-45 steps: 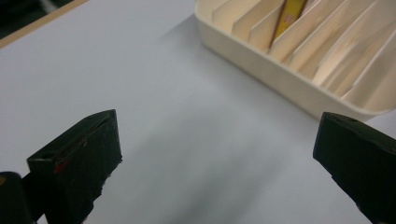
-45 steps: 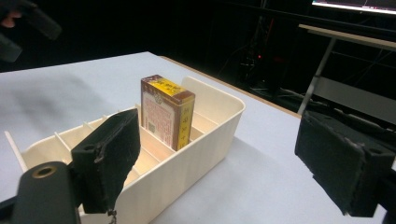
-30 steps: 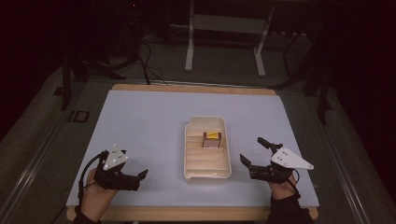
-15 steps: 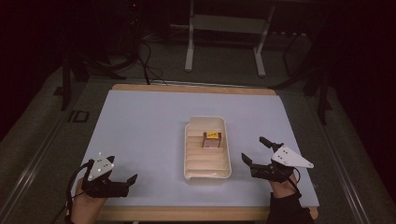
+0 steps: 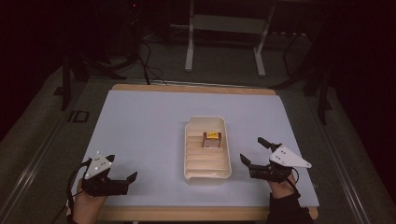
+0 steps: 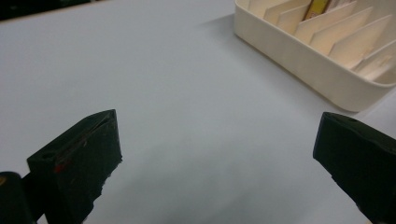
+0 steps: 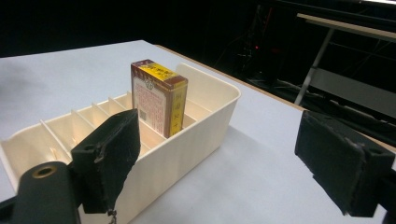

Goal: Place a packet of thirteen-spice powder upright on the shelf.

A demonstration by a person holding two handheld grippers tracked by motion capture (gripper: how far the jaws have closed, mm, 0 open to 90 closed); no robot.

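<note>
A cream slotted tray (image 5: 190, 154) lies in the middle of the white table, its dividers forming several slots. A small brown and yellow box (image 5: 211, 139) stands upright in a far slot; the right gripper view shows the box (image 7: 159, 95) above the tray wall (image 7: 187, 144). My right gripper (image 5: 253, 151) is open just right of the tray, nothing between its jaws. My left gripper (image 5: 122, 169) is open near the table's front left corner, well left of the tray (image 6: 299, 56). Both gripper views show wide empty gaps.
The white table top (image 5: 140, 126) has a wooden edge (image 5: 196, 87) at the back. A metal stand (image 5: 224, 42) and cables sit on the dark floor beyond. A hand (image 5: 88, 205) and a dark sleeve (image 5: 287, 210) come in at the bottom.
My left gripper has drawn back toward the front left corner, away from the tray. The right gripper has barely shifted. The box and tray stay put.
</note>
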